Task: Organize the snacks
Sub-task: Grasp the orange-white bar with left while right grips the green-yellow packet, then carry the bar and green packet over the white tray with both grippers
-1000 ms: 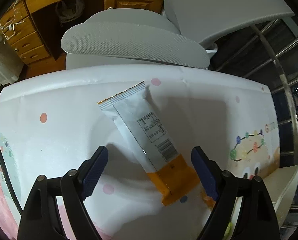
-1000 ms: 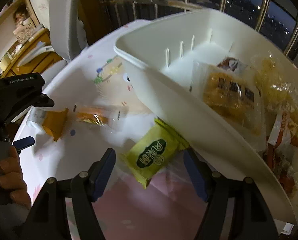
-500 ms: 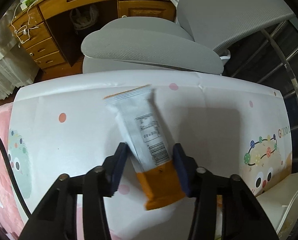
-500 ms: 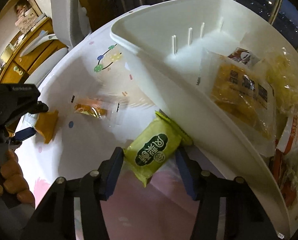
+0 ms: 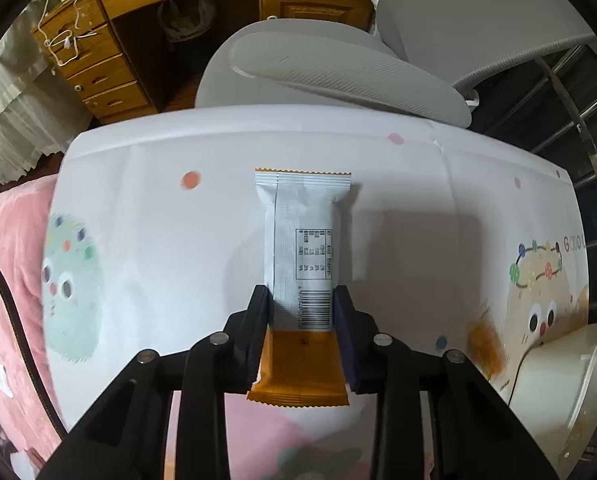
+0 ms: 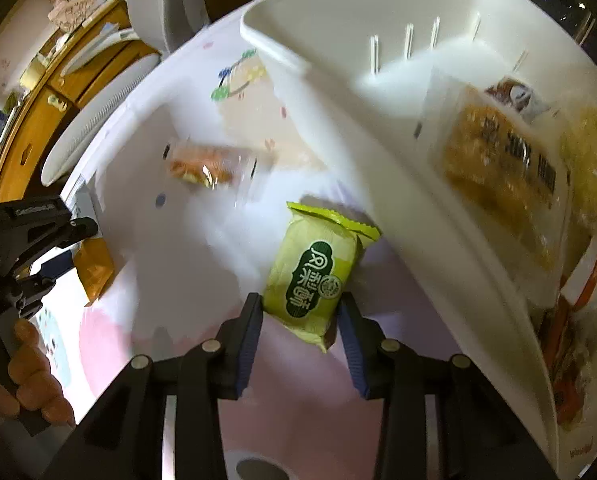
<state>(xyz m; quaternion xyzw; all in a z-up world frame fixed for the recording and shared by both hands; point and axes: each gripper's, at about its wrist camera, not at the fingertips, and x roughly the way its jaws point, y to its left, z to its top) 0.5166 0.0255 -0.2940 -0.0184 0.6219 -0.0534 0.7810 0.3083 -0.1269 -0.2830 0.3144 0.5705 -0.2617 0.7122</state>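
Note:
My left gripper [image 5: 300,312] is shut on a white and orange snack bar [image 5: 304,248], which points straight ahead over the white table cover [image 5: 138,216]. The left gripper also shows in the right wrist view [image 6: 38,236] with the bar's orange end [image 6: 94,268]. My right gripper [image 6: 300,316] is shut on a green snack packet [image 6: 318,272] beside the white bin [image 6: 398,184]. The bin holds several snack packs [image 6: 498,160].
A clear-wrapped orange snack [image 6: 206,164] lies on the cover between the two grippers; it shows blurred in the left wrist view [image 5: 486,344]. The bin's corner [image 5: 566,364] is at right. A grey chair [image 5: 338,68] and a wooden desk [image 5: 138,12] stand beyond the table edge.
Both grippers closed from wide open. The left one took the snack bar, which turned to point straight ahead. The right one closed on the green packet.

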